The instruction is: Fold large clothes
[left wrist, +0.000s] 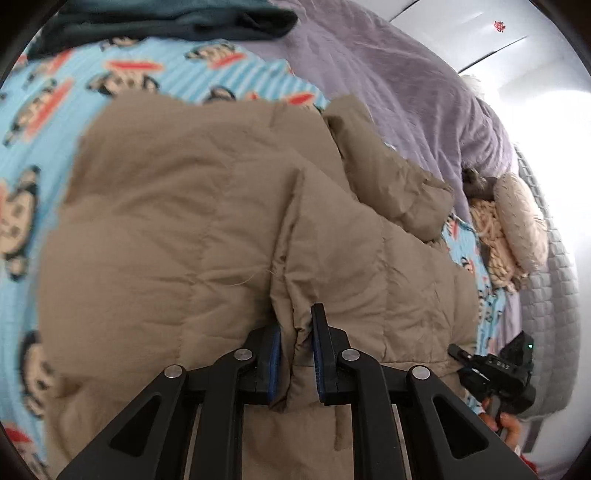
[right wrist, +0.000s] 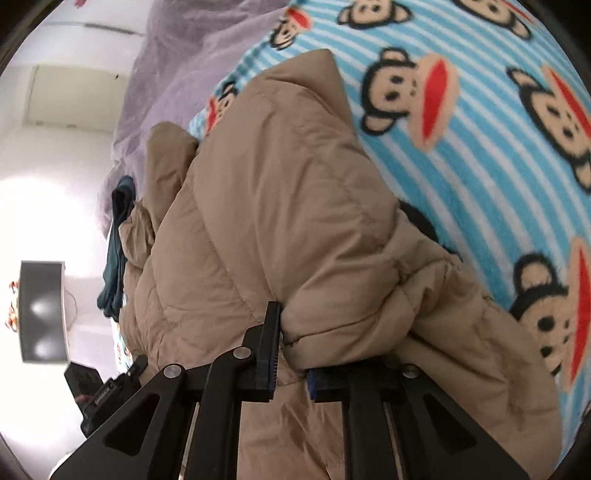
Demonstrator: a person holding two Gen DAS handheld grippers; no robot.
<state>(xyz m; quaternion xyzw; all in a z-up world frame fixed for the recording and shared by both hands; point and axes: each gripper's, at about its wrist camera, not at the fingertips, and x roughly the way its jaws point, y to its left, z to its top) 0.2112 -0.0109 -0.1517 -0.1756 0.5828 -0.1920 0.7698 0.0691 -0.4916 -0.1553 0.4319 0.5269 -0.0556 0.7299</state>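
Observation:
A tan quilted puffer jacket [left wrist: 192, 206] lies bunched on a blue striped monkey-print blanket [left wrist: 33, 122]. My left gripper [left wrist: 296, 341] is shut on a fold of the jacket's edge, the fabric pinched between its blue pads. In the right wrist view the same jacket [right wrist: 280, 221] is heaped over the blanket [right wrist: 498, 177]. My right gripper [right wrist: 291, 354] is shut on another thick fold of it; the jacket hides its right finger. The right gripper also shows in the left wrist view [left wrist: 495, 373] at the jacket's right edge.
A purple quilt [left wrist: 388, 74] covers the bed beyond the jacket. A dark teal garment [left wrist: 166, 22] lies at the blanket's far side. A beige cushion and knitted throw [left wrist: 513, 225] sit at the right, beside a grey quilted cover [left wrist: 554, 295].

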